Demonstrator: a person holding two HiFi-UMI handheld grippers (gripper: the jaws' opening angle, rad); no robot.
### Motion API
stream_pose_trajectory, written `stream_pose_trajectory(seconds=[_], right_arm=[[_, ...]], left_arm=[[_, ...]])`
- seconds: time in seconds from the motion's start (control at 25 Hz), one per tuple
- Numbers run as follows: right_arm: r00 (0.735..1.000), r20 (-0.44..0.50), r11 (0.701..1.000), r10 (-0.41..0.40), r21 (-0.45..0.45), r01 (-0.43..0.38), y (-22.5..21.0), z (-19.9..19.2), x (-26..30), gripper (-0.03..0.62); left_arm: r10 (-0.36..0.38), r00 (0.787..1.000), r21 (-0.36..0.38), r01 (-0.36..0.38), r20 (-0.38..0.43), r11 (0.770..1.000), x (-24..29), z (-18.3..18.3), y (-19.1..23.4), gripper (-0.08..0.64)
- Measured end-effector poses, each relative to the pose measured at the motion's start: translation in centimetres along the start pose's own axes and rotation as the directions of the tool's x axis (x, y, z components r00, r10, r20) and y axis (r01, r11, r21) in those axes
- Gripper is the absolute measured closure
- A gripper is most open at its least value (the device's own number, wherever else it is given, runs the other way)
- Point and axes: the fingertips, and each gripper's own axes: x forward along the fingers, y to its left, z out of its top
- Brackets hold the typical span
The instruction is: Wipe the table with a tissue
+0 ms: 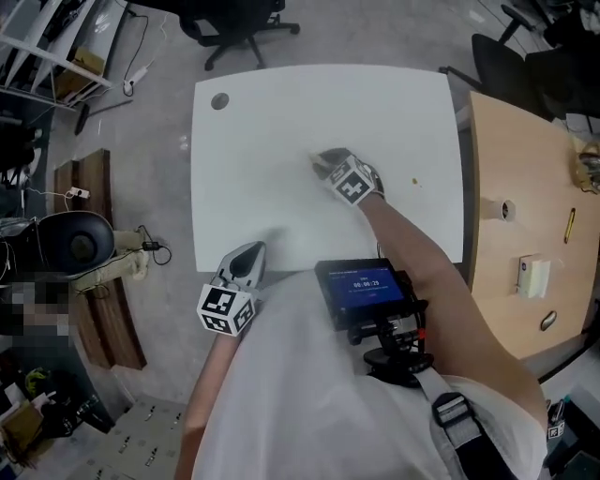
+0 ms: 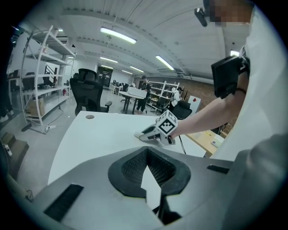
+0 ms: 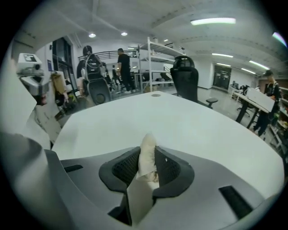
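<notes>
The white table [image 1: 281, 122] fills the middle of the head view. My right gripper [image 1: 325, 162] reaches over its centre, tips down on the surface, and is shut on a crumpled white tissue [image 3: 146, 157] that sticks out between its jaws. The left gripper view shows that gripper [image 2: 150, 134] low on the tabletop, with a bit of tissue [image 2: 137, 134] at its tip. My left gripper [image 1: 250, 253] hovers at the table's near edge, well apart from the tissue. Its jaws look closed with nothing between them [image 2: 150, 179].
A small yellow-green speck [image 1: 415, 182] lies on the table right of the right gripper. A round grommet [image 1: 219, 101] sits at the far left corner. A wooden desk [image 1: 525, 187] adjoins on the right, and an office chair [image 1: 234, 28] stands beyond the far edge.
</notes>
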Motion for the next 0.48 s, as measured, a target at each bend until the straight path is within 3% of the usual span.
stream_pose_trajectory(seconds=[0.12, 0.24, 0.36, 0.48], right_arm=[[0.987, -0.036, 0.986, 0.158, -0.042, -0.16, 4.8, -1.2, -0.8, 0.495], [0.972, -0.113, 0.966, 0.207, -0.132, -0.221, 7.3, -3.3, -2.5, 0.495], [0.976, -0.132, 0.974, 0.172, -0.129, -0.188, 8.1, -5.4, -5.0, 0.495], [0.992, -0.081, 0.996, 0.093, -0.008, -0.094, 7.8, -6.4, -7.4, 0.495]], left_arm=[[-0.021, 0.999, -0.014, 0.022, 0.031, 1.0, 0.0, 0.7, 1.2, 0.555], [-0.064, 0.997, -0.019, 0.065, 0.044, 0.998, 0.9, 0.9, 1.2, 0.555], [-0.142, 0.989, 0.009, 0.142, 0.042, 0.99, 2.3, 1.0, 0.0, 0.556], [-0.223, 0.974, 0.038, 0.221, 0.033, 0.974, 3.5, 1.4, -0.6, 0.555]])
